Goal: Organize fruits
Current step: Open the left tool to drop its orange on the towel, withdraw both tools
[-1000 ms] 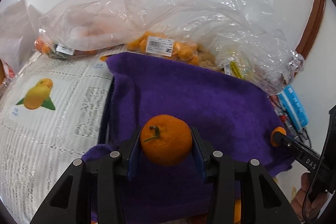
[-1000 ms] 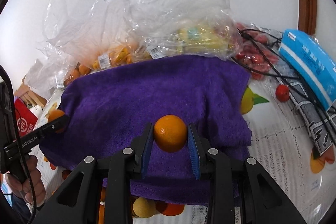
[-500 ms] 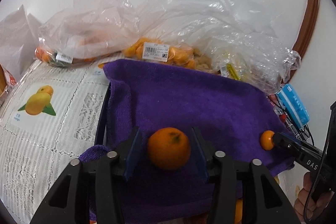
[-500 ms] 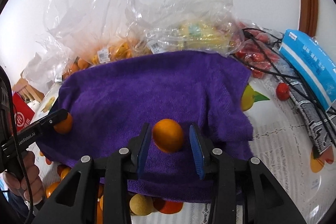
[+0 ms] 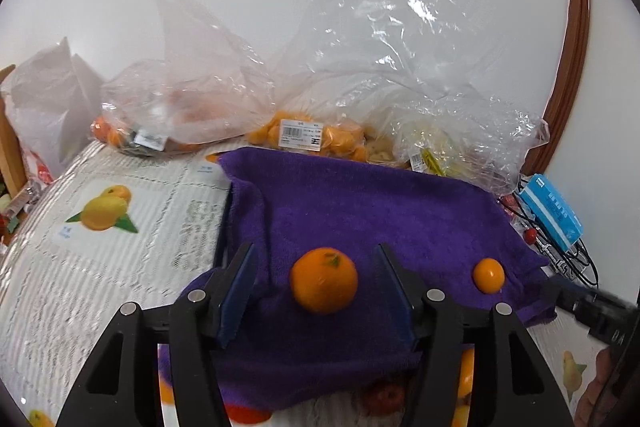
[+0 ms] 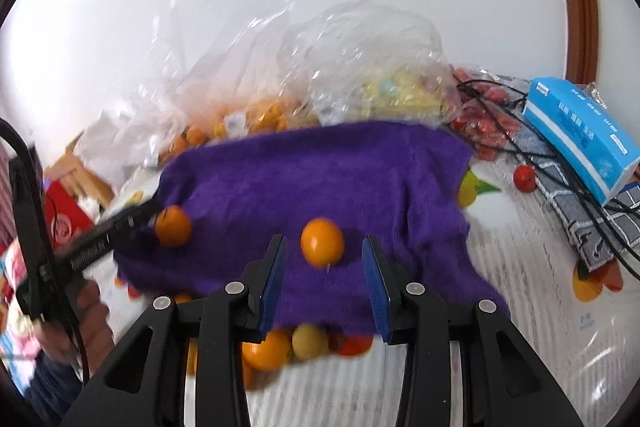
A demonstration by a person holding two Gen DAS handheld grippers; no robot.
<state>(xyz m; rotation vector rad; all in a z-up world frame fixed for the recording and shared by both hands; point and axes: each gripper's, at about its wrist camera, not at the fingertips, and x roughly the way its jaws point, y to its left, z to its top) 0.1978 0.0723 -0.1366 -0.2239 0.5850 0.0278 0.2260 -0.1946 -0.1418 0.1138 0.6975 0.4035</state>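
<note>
A purple towel (image 5: 380,211) lies over a raised surface on the table; it also shows in the right wrist view (image 6: 320,179). My left gripper (image 5: 316,291) is open, and a mandarin with a green stem (image 5: 323,279) rests on the towel between its fingers, touching neither. My right gripper (image 6: 324,267) is open, with a smooth orange (image 6: 322,242) lying on the towel between its fingers. That orange also shows in the left wrist view (image 5: 489,275), and the mandarin in the right wrist view (image 6: 173,225).
Clear plastic bags of fruit (image 5: 304,135) stand behind the towel against the wall. A blue tissue box (image 6: 580,139), black cables and small red fruits (image 6: 524,177) lie to the right. More fruit (image 6: 280,347) sits under the towel's front edge.
Both grippers have opened and let go of their fruit onto the towel. Both have drawn back a little from the fruit.
</note>
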